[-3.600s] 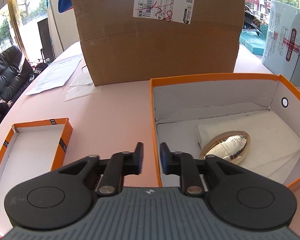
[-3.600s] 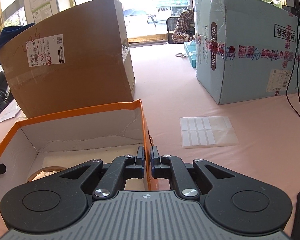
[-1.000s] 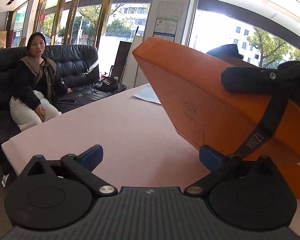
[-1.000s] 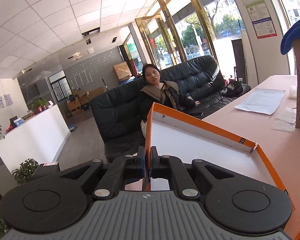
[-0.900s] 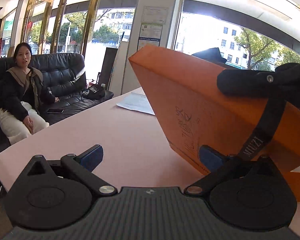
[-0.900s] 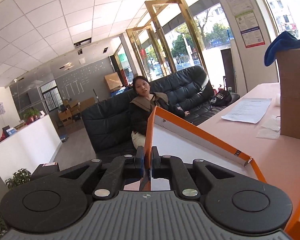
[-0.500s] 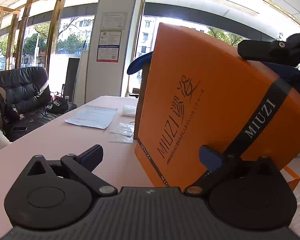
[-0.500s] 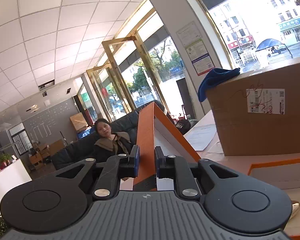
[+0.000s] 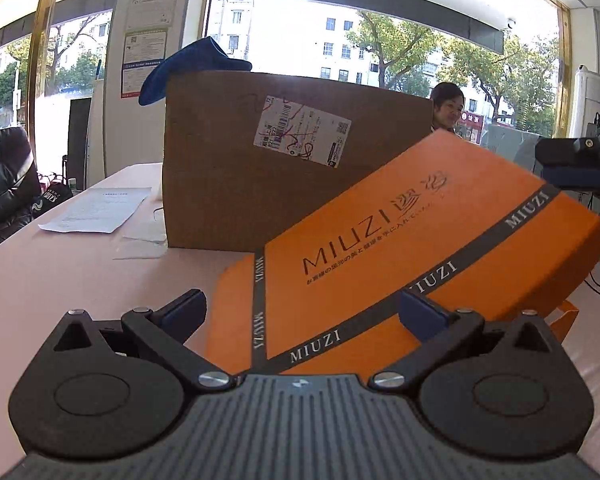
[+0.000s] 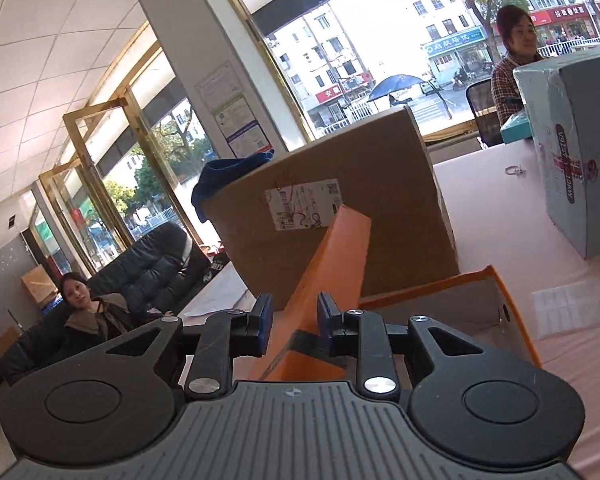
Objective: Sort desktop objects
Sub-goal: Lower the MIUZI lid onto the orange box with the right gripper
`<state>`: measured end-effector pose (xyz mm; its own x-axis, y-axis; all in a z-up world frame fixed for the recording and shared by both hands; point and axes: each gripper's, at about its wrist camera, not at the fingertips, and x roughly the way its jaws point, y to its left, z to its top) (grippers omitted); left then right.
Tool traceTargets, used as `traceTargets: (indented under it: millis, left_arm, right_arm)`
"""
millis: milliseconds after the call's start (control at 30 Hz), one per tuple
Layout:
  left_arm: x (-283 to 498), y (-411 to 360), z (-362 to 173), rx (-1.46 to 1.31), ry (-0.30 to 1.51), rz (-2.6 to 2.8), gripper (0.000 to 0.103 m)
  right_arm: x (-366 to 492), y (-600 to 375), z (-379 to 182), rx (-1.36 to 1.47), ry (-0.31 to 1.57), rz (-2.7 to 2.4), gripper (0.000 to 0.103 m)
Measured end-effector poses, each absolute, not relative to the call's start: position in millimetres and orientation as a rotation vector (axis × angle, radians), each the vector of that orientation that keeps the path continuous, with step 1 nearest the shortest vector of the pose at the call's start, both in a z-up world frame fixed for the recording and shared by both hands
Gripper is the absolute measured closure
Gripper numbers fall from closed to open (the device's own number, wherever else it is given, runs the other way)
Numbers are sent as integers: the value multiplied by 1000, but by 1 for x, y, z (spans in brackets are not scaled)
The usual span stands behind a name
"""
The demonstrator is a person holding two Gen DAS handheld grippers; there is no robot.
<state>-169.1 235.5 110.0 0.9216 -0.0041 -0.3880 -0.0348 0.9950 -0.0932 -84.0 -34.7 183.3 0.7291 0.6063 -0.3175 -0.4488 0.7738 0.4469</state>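
Note:
An orange lid [image 9: 400,248] printed MIUZI lies tilted, top face up, its far right side raised. It rests over the orange box base [image 10: 504,296], whose white inner wall shows in the right wrist view. My left gripper [image 9: 304,314] is open wide at the lid's near low edge, one finger on each side and not pressing it. My right gripper [image 10: 294,328] is open a little, with the lid's raised side wall [image 10: 332,264] standing between its fingers. In the left wrist view the right gripper [image 9: 572,164] sits at the lid's far right corner.
A big brown cardboard box [image 9: 292,168] with a blue cloth [image 9: 196,68] on top stands just behind. A paper sheet [image 9: 96,210] lies at left, a light-blue box [image 10: 572,140] and a clear plastic sheet [image 10: 568,308] at right. One person sits on the sofa [image 10: 88,312].
The lid has swung from upright down to a low tilt over the box base. My right gripper's fingers have spread apart from their tight hold on the lid's wall. The left stays open.

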Motion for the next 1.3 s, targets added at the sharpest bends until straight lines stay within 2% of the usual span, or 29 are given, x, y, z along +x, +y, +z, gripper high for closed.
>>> traceTargets:
  millis: [100,133,167,200,233,367,433,567,700,767,833,933,1067,1300]
  left_arm:
    - [-159,225,98,-99,430,-12,0]
    - [-159,226,96,-99,425,-14,0]
    - [-159,226,95,-100,420,-16,0]
    - [-159,227,94,-101,415,-18,0]
    - [-159,227,92,-102,410,-20,0]
    - [-156,231,92,-108,420,-23,0]
    - [-158,232,95,-93,429,-14,0]
    - [-179,247,111,-1,398,50,0]
    - [-199,295,121,-45,320,178,0]
    - [-194,322,117,-107,386,203,0]
    - [-185,349,107,-190,489,215,0]
    - [-170,380,82,-381,630,154,0]
    - [-162,408,57,-678,692,18,0]
    - [-139,377,55,-688,719,-138,0]
  right_arm:
    - [-71,-50,153,352,513,525,79]
    - [-69,-51,140,346,532,511,75]
    - [-68,-52,132,336,550,499,69]
    - [-68,-52,126,328,569,494,53]
    - [-66,-51,121,325,585,500,42]
    - [-58,-40,102,290,646,514,43]
    - [-57,-36,95,267,652,518,52]
    - [-57,-35,84,256,633,545,54]
    - [-57,-42,75,272,627,555,53]
    - [-61,-40,78,270,623,551,53]
    - [-74,-21,114,270,623,546,53]
    - [-73,-23,113,286,632,541,52]
    - [-73,-22,113,295,635,534,52]
    - [-71,-36,110,360,612,527,50]
